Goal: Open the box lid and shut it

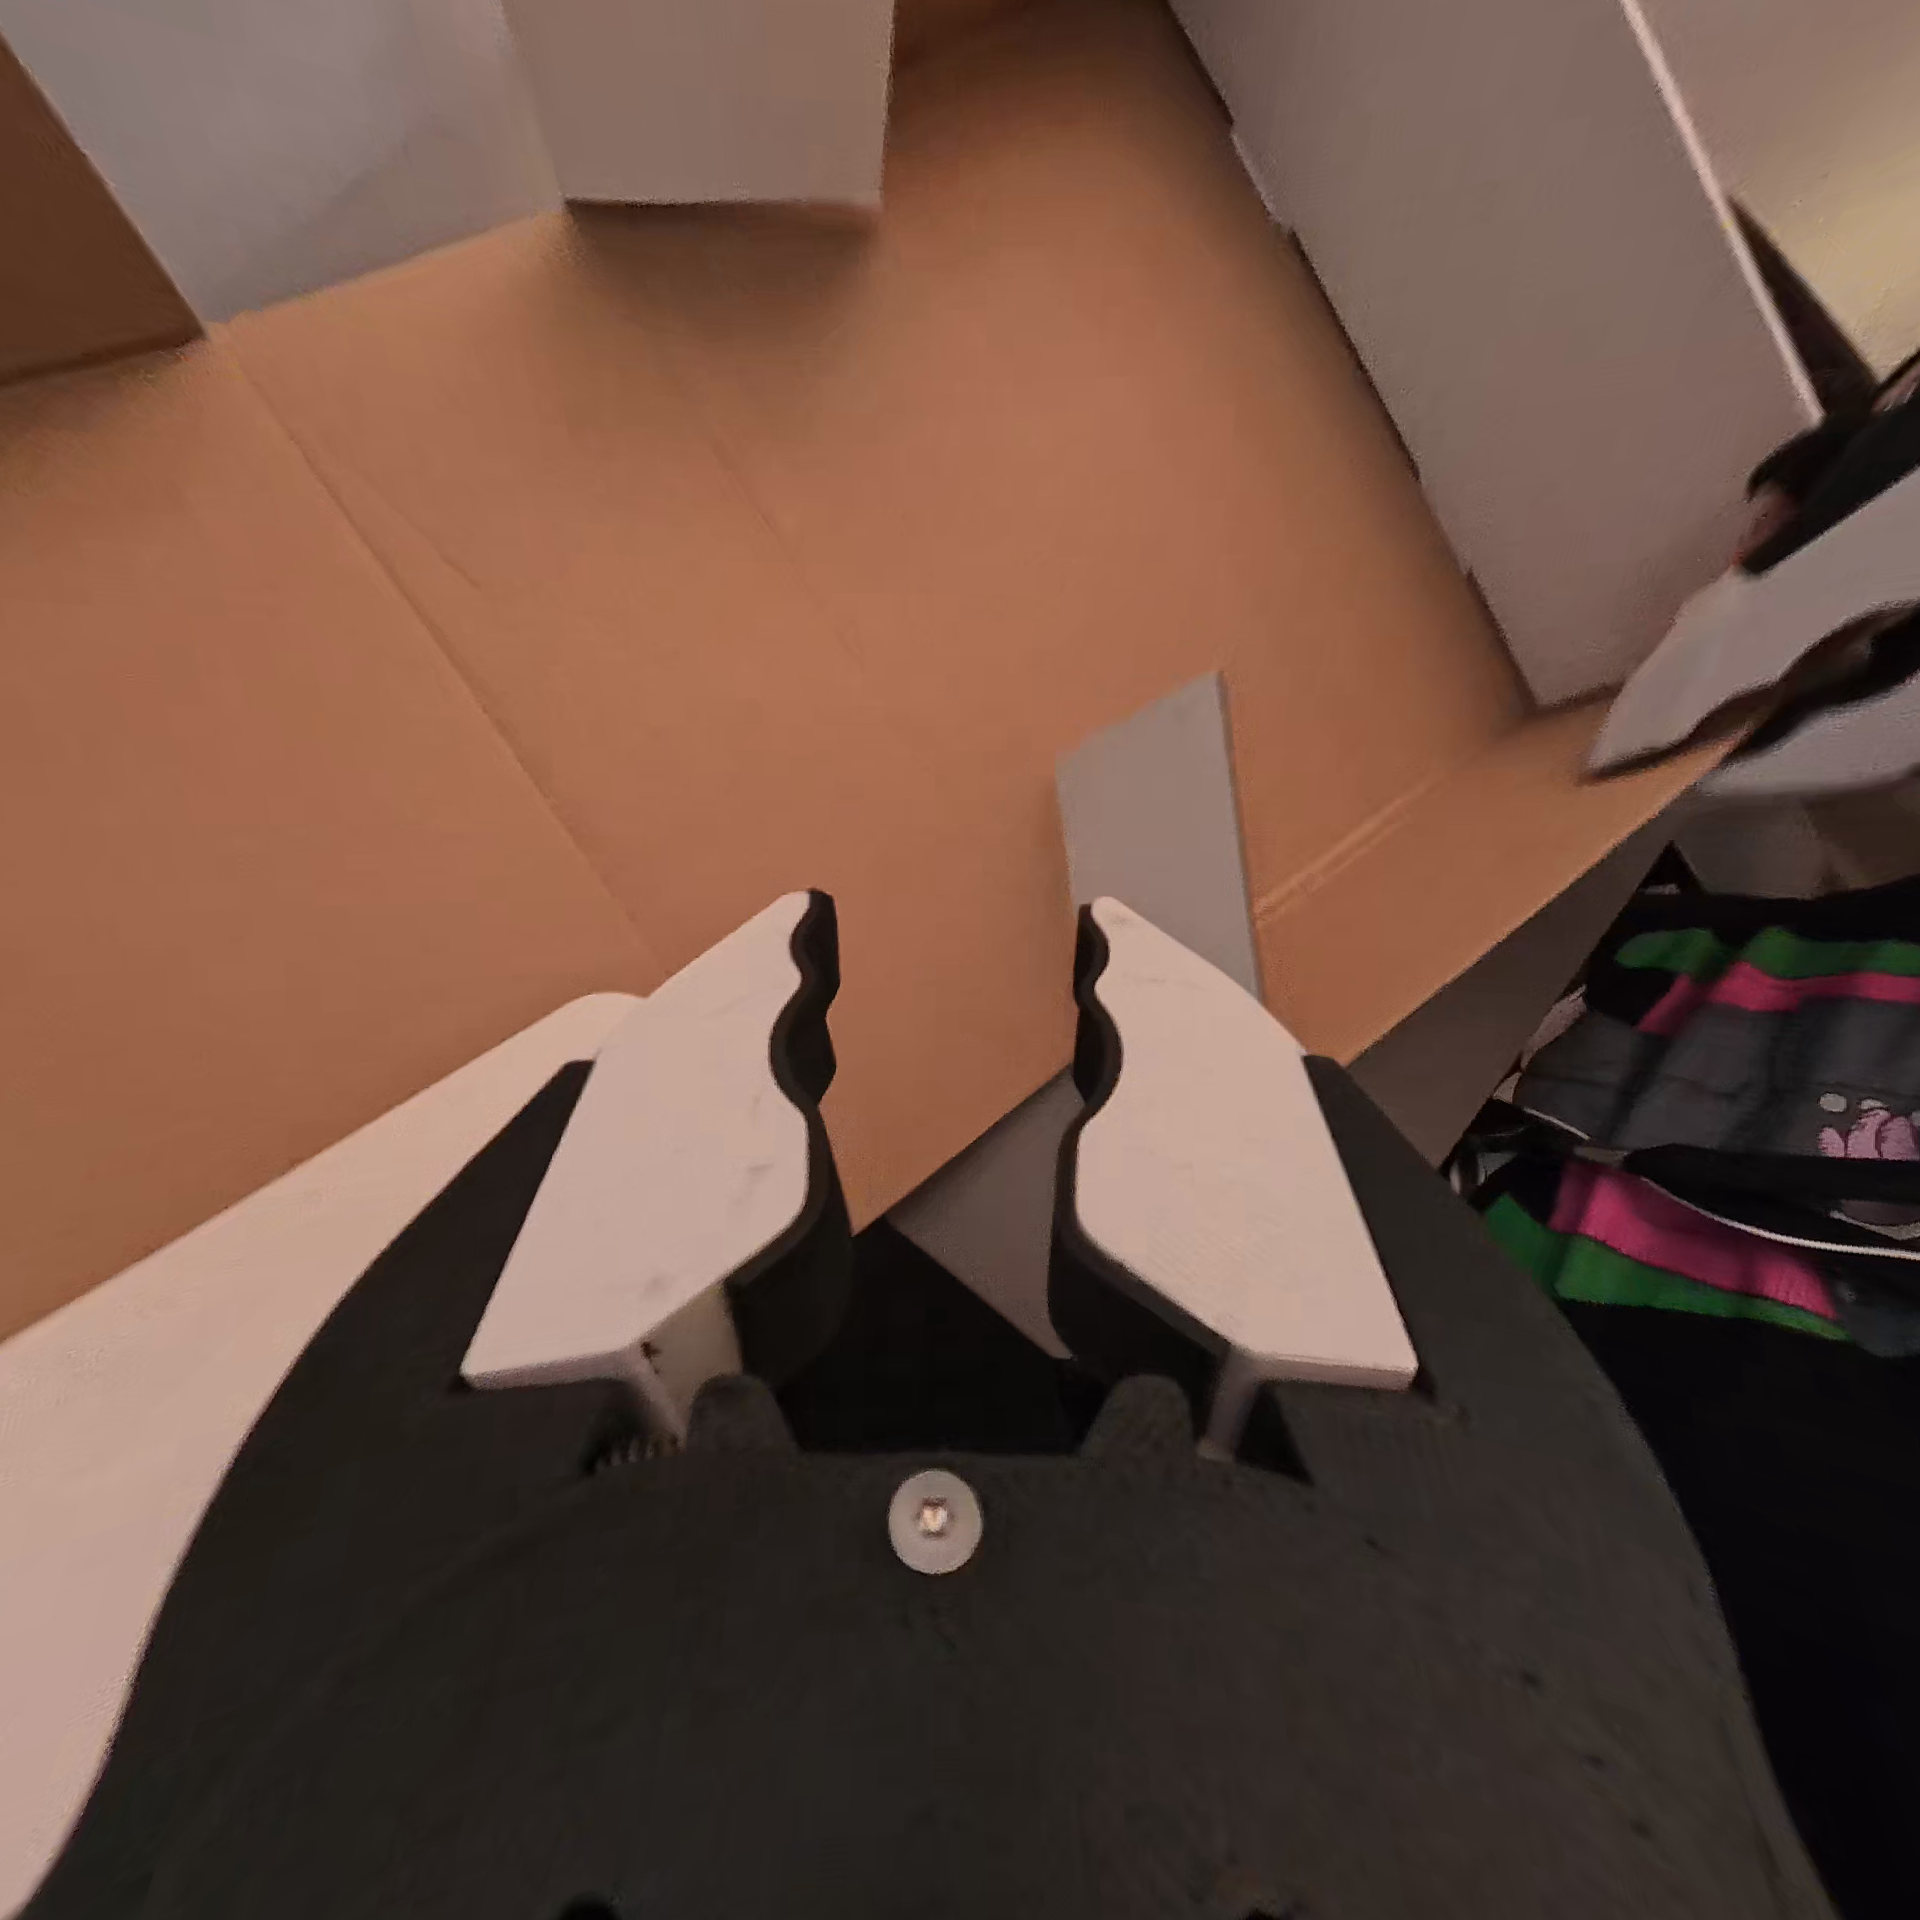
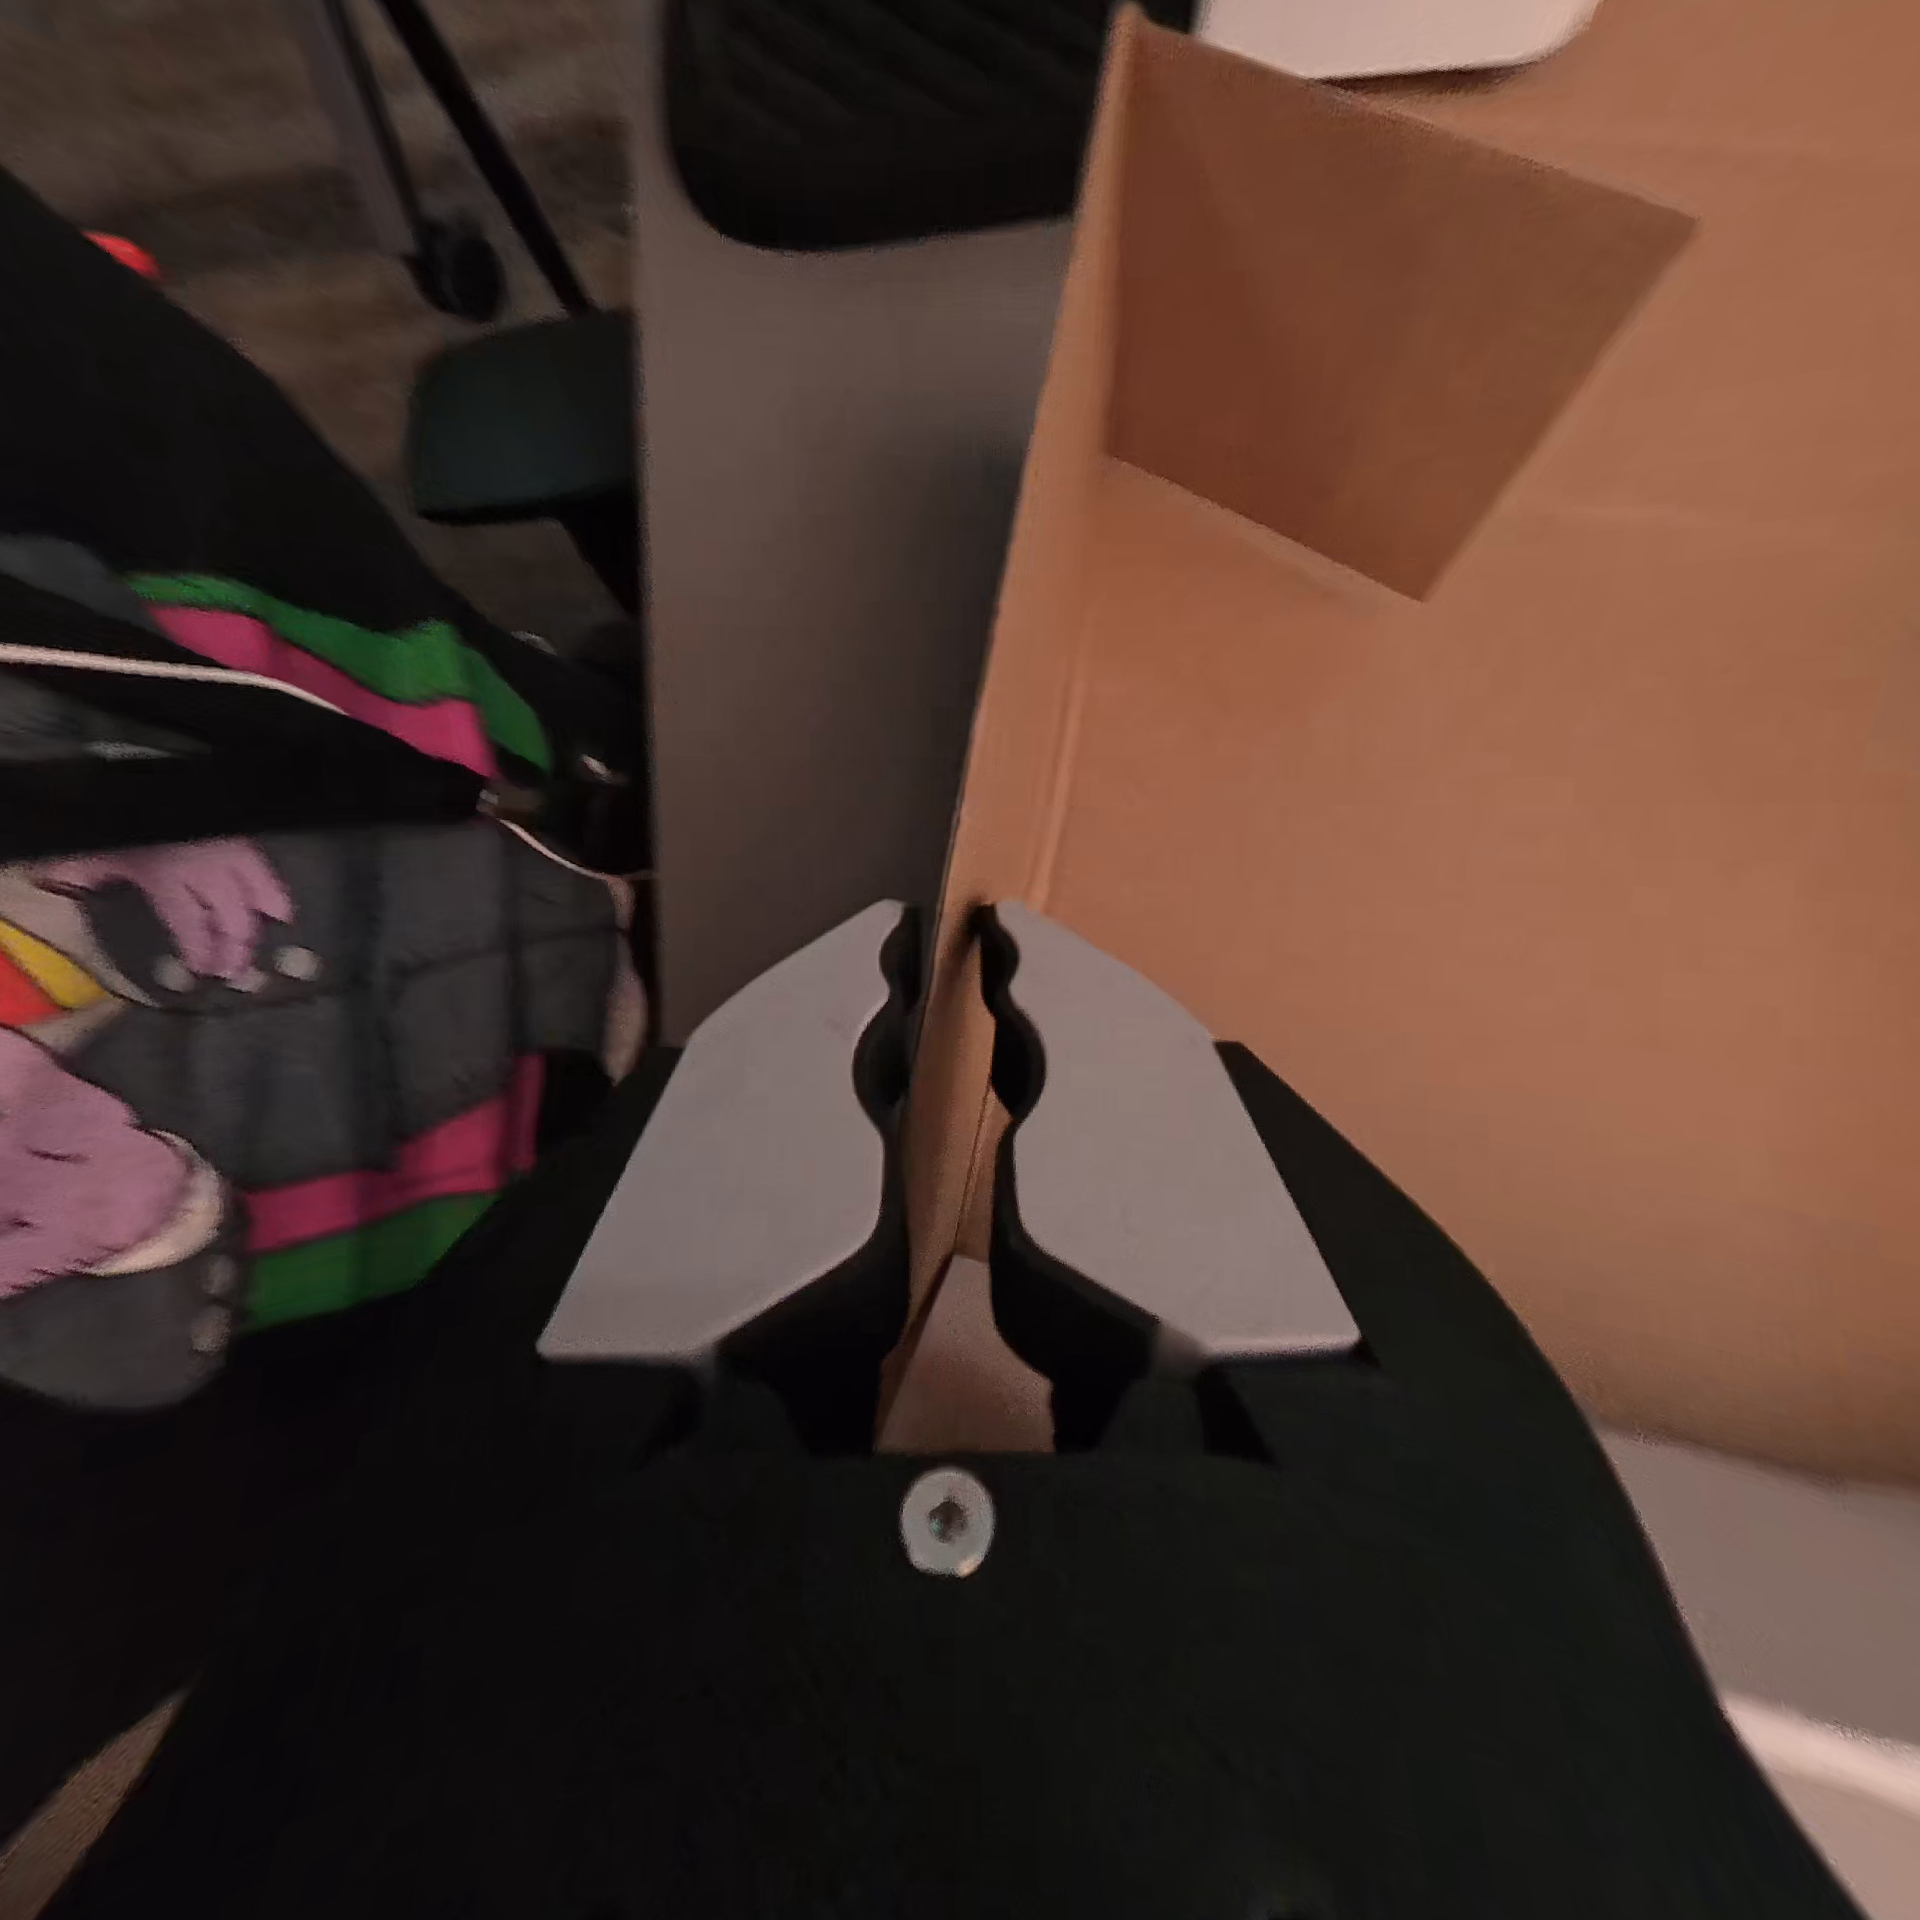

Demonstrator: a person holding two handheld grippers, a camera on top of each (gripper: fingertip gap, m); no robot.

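Cardboard fills most of both views: a large box (image 1: 644,582), brown on its inner faces and pale grey-white on the outside, lies opened out, its brown interior spread beneath the left gripper (image 1: 954,925); that gripper hangs over the brown panel with its two white fingers (image 1: 675,1122) parted and nothing between them, the black wavy pads facing each other across a clear gap; a narrow grey flap (image 1: 1153,821) stands up just beyond its right finger, and further white-faced flaps (image 1: 717,94) rise along the far side of the panel; at the right edge of the left wrist view the other gripper shows only as a dark blur against a pale lid edge; the right gripper (image 2: 948,914) is clenched on the box lid (image 2: 1455,831), the thin cardboard edge pinched between its black pads, brown inner face to the right of the fingers and grey outer face (image 2: 821,582) to the left; the lid stands close to upright in that view; a smaller brown tab (image 2: 1361,384) lies folded against its inner face; a dark garment with green and pink stripes (image 2: 343,665) sits to the left, beside the box; both views are motion-blurred.
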